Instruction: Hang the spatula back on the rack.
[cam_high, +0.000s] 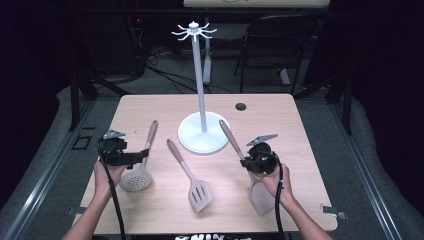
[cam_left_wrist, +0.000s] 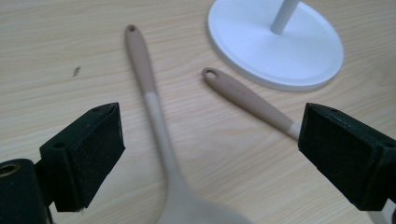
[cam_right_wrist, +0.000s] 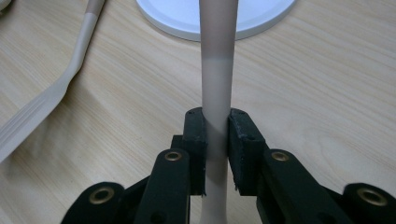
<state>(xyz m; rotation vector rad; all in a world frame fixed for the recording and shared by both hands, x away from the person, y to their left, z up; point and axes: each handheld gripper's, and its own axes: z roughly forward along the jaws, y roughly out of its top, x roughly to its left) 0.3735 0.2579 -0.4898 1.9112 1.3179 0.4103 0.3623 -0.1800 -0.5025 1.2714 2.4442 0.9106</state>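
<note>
Beige solid turner (cam_high: 248, 172), just right of the white stand's base (cam_high: 192, 135), is clamped by its handle in the right gripper (cam_high: 248, 161); left gripper (cam_high: 141, 157) gapes over the skimmer (cam_high: 138, 167). Risk: handle pivots, clips the base.

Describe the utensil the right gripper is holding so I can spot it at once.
Start at the white stand mid-table. Three utensils lie in front of it; take the rightmost, the spatula whose handle slants up towards the stand's base. Unlike the slotted turner and skimmer, its blade is solid, and the right gripper clamps its handle.
</note>
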